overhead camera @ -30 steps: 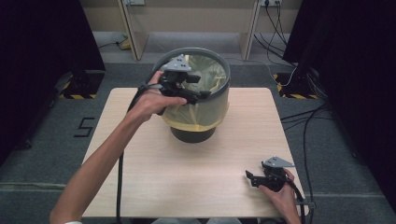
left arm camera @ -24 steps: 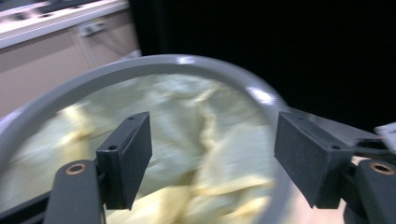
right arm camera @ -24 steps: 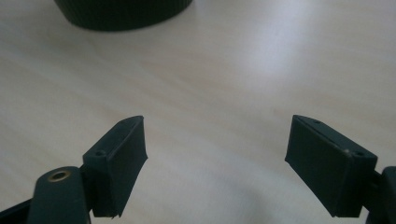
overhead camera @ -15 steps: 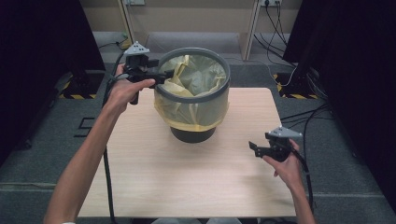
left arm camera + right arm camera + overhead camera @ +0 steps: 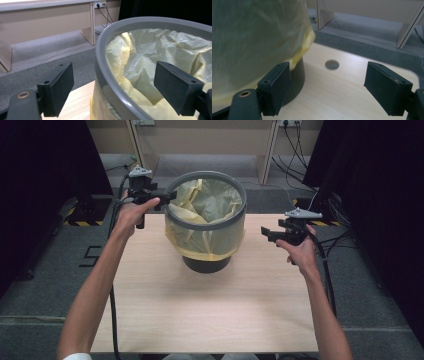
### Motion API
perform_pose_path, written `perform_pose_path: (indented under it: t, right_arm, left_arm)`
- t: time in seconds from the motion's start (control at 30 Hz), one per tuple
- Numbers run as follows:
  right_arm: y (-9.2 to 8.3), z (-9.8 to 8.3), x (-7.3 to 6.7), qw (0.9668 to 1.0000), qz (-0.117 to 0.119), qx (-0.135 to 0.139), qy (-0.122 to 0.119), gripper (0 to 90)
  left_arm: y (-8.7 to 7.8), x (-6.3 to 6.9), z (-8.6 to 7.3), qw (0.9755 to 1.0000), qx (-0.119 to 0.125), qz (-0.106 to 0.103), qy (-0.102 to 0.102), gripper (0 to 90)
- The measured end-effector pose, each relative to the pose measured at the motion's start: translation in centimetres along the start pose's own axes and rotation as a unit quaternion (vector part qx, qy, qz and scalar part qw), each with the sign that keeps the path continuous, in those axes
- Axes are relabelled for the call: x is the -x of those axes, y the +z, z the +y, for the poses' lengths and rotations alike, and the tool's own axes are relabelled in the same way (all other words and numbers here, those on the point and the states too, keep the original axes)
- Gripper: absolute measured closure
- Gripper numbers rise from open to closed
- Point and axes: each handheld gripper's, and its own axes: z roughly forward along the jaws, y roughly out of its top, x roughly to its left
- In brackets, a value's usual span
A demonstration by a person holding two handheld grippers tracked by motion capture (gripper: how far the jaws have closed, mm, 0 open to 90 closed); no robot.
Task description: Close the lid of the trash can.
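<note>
A grey-rimmed waste bin [image 5: 206, 225] lined with a yellow bag [image 5: 212, 200] stands at the back middle of the wooden table [image 5: 210, 310]. My left gripper [image 5: 169, 197] is at the bin's left rim. In the left gripper view the rim [image 5: 105, 70] runs between the jaws, one pad outside and one over the bag [image 5: 155, 50], with neither pressing on it. Those jaws have just been opening. My right gripper [image 5: 265, 234] hovers to the right of the bin, open and holding nothing. The right gripper view has the bag-covered wall [image 5: 257, 37] and the dark base [image 5: 297, 77] close on its left.
The bag's edge hangs folded down over the outside of the bin [image 5: 210, 245]. A round hole [image 5: 332, 64] sits in the tabletop behind the bin. Desk legs and cables [image 5: 295, 140] stand on the grey floor beyond the table.
My left gripper moved from above the bin out to its left rim and its jaws spread. The right gripper rose from the table's front right corner to beside the bin.
</note>
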Motion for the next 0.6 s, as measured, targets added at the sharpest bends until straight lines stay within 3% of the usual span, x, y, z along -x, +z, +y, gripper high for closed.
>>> perform_pose_path:
  t: [0.07,0.1,0.17,0.37,0.6]
  right_arm:
    - [0.1,0.5,0.0,1.0,-0.002,0.003,-0.003,21.4]
    - [0.5,2.2,-0.2,0.9999,-0.006,0.0,-0.012,21.5]
    - [0.7,3.4,-0.2,0.9999,-0.006,0.004,-0.014,21.5]
    - [1.1,6.8,-0.6,0.9996,0.007,0.029,-0.004,21.5]
    - [1.9,8.8,-1.7,0.9987,0.009,0.05,-0.007,20.9]
  left_arm:
    - [0.2,-0.1,-0.1,1.0,-0.002,-0.002,-0.003,15.9]
    - [0.5,-0.2,0.0,1.0,-0.004,0.0,-0.005,15.9]
    - [0.6,-0.2,0.0,1.0,-0.005,0.002,-0.005,15.9]
    - [1.6,-0.8,-0.3,0.9997,-0.017,0.007,-0.013,15.8]
    - [1.6,-1.2,-0.4,0.9996,-0.022,0.013,-0.012,15.8]
